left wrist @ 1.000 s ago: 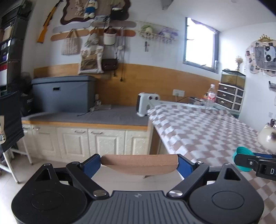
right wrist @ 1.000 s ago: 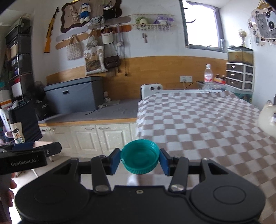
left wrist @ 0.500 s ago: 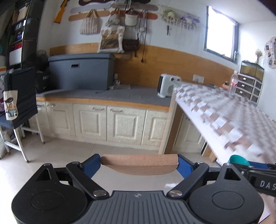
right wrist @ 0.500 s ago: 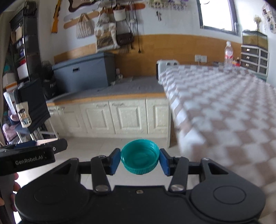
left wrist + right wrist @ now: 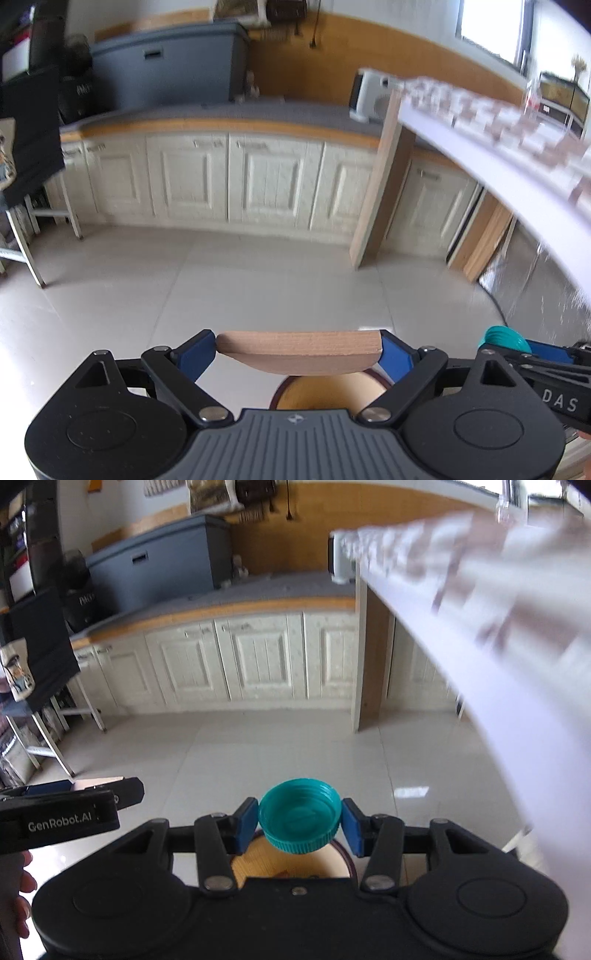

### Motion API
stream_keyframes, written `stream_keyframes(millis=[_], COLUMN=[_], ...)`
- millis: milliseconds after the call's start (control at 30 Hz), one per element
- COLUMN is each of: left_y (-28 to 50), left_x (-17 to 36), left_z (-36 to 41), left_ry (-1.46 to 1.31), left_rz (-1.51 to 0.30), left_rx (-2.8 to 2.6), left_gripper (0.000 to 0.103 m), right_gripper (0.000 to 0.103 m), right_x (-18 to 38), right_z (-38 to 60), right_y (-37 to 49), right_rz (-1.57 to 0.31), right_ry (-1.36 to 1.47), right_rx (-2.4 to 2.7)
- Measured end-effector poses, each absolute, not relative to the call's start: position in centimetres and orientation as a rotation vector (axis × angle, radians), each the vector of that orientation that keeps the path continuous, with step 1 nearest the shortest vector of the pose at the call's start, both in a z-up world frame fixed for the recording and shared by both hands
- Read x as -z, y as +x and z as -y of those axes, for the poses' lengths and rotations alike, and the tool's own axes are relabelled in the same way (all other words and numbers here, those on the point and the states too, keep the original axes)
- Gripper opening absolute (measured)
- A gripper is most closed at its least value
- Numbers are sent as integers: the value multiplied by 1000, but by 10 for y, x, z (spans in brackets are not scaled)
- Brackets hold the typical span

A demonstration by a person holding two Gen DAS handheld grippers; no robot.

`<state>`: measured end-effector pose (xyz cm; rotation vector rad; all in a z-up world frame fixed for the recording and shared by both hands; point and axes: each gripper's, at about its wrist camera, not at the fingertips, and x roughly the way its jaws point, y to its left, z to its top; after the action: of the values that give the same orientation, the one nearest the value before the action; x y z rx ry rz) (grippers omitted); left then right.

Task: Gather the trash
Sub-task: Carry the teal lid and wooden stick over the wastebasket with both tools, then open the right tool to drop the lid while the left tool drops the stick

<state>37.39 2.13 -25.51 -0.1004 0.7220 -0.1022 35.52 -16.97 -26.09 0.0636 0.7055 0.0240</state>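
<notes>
My left gripper (image 5: 298, 352) is shut on a flat piece of wood (image 5: 298, 350) with one curved edge, held across between the blue pads. My right gripper (image 5: 299, 821) is shut on a teal plastic bottle cap (image 5: 299, 814), its hollow side facing the camera. Both hang over the tiled floor, above a round wooden bin (image 5: 328, 393) with a dark rim, seen just under the wood in the left wrist view and under the cap as the bin (image 5: 295, 864) in the right wrist view. The cap (image 5: 504, 338) and right gripper also show at the right of the left wrist view.
A table with a checked cloth (image 5: 498, 147) overhangs on the right, its wooden leg (image 5: 376, 195) standing on the floor. Cream cabinets (image 5: 236, 177) with a grey counter run along the back. A dark chair (image 5: 40, 657) stands at left. A hand (image 5: 22, 886) holds the left gripper.
Both grippers have dropped from table-top height to below the table edge and tilted down toward the floor. The round bin has come into view beneath them. The wood and the cap stay gripped.
</notes>
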Motion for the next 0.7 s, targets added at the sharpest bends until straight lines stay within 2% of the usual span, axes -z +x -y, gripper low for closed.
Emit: stream_keyframes(millis=[333, 533, 700], left_y=[410, 429, 446], left_x=[362, 405, 420], left_z=[-8, 0, 6], left_ry=[-78, -97, -107], left_rz=[-898, -976, -998], left_rx=[137, 152, 164], left_gripper=[92, 92, 92], right_gripper=[49, 50, 50], right_x=[382, 443, 473], right_z=[183, 187, 185], right_y=[394, 404, 409], right_rz=[-885, -997, -1049], right_ry=[116, 133, 175], right_rx=[-4, -23, -75])
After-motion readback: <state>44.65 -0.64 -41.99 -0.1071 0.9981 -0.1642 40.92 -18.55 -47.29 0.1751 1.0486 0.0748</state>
